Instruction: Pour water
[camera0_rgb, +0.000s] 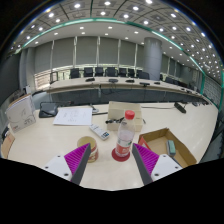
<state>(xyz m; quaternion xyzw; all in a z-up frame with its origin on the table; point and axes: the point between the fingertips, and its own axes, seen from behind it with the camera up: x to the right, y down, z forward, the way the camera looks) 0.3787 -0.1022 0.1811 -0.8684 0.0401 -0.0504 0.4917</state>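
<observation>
While the gripper (111, 163) hovers low over the tabletop (60, 140), its fingers (78, 160) stand apart with nothing between their pads. Just ahead of them, roughly centred on the gap, a clear plastic bottle (124, 136) with a red cap and red label stands upright. A roll of tape (91, 148) lies just left of the bottle, and an open cardboard box (168, 146) sits to its right. Judging by this, the pour has not begun: grasping, lifting and tipping all remain, and no receiving cup is clearly visible.
</observation>
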